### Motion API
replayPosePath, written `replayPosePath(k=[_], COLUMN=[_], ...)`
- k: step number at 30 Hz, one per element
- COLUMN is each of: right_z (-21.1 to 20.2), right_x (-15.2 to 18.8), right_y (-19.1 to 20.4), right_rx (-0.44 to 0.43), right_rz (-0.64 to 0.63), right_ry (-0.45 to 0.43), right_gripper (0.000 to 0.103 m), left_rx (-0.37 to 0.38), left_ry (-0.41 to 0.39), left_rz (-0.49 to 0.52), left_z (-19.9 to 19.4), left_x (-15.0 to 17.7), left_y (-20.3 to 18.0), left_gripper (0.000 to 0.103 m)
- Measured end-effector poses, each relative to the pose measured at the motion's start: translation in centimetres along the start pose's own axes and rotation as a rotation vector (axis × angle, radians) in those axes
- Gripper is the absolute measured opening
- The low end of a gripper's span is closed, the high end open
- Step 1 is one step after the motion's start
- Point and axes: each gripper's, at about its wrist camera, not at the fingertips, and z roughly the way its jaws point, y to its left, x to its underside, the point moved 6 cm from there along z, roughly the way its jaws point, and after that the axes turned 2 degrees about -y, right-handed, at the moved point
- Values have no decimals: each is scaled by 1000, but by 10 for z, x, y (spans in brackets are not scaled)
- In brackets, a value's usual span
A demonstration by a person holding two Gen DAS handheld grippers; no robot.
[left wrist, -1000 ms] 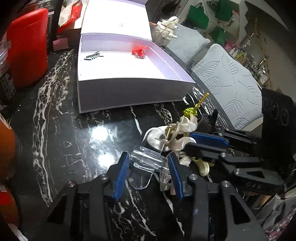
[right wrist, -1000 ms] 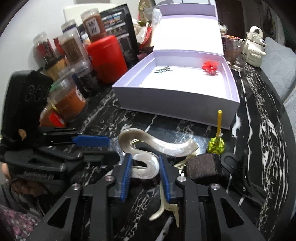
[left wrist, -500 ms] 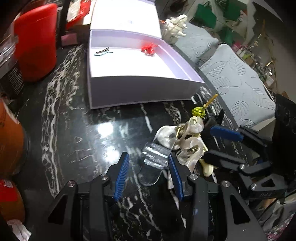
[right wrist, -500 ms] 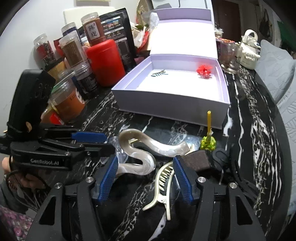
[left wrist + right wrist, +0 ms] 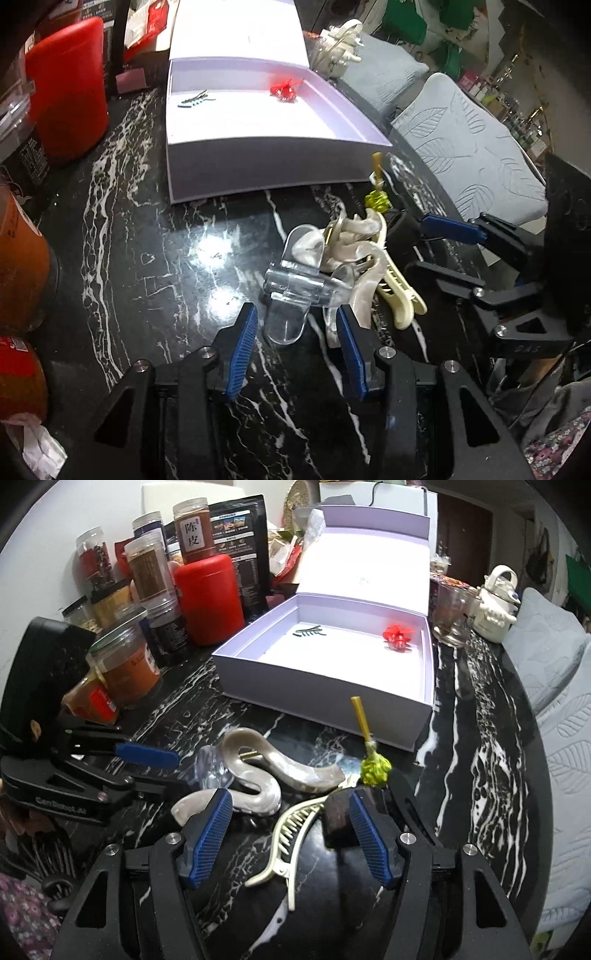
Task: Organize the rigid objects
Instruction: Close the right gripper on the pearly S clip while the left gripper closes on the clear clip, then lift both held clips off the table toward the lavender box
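Black marble surface (image 5: 476,716) with white veins, crowded along the far left edge with jars (image 5: 147,572) and a red canister (image 5: 208,598). Toward the far middle, an open lilac box (image 5: 328,686), holding a small dark hair clip (image 5: 308,631) and a red bow clip (image 5: 397,637). Near the front edge, a heap of hair clips: pearly S-shaped claw clip (image 5: 266,775), cream toothed clip (image 5: 291,834), clear plastic clip (image 5: 291,291), green-and-yellow pin (image 5: 373,760). Left gripper (image 5: 295,339) with jaws partly open around the clear plastic clip, pads not pressing. Right gripper (image 5: 291,830) with jaws open wide over the cream toothed clip, holding nothing.
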Motion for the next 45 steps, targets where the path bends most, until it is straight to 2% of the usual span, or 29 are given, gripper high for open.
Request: replayPosePath(k=[2,3,4,8,18,20,23,24,27,31,39,41,42,45], right_z=[-2,-4,-5,-9,-18,-19,-19,-18,-17,-16,-10,-8,-7,-6], right_x=[1,1,2,4,11,12,13,13,12,11,7,7,6,6], right_y=[-1,-1,-1,-4,-13,-14,-14,-14,-14,-13,-12,-11,-11,-11], right_rx=[-4,-7,-7,-2,10,11,11,11,11,8,7,5,5,12], right_rz=[0,-1,-2,0,26,30,35,38,44,43,40,41,41,37], right_ry=[-6,-9,-12,-18,-34,-36,-38,-37,-34,-32,-21,-18,-17,-14], right_gripper=[66,66,66,66,66,66,66,66,66,66,66,66,66,66], left_rx=[17,22,26,41,-26,-29,-81,-97,-106,-117,-88,-91,-103,-129], left_ry=[-4,-5,-9,-24,-5,-22,-39,-37,-23,-6,5,-12,-23,-62], left_rz=[4,3,1,11,47,58,75,78,96,140,87,97,108,117], left_z=[-4,-5,-5,-9,14,14,16,17,20,21,26,28,29,24], left_x=[1,2,2,5,11,9,6,5,6,14,9,6,4,0], left_y=[-5,-8,-11,-25,-41,-43,-43,-42,-42,-47,-41,-41,-41,-40], left_gripper=[57,71,79,79,79,69,51,41,24,21,21,21,16,16])
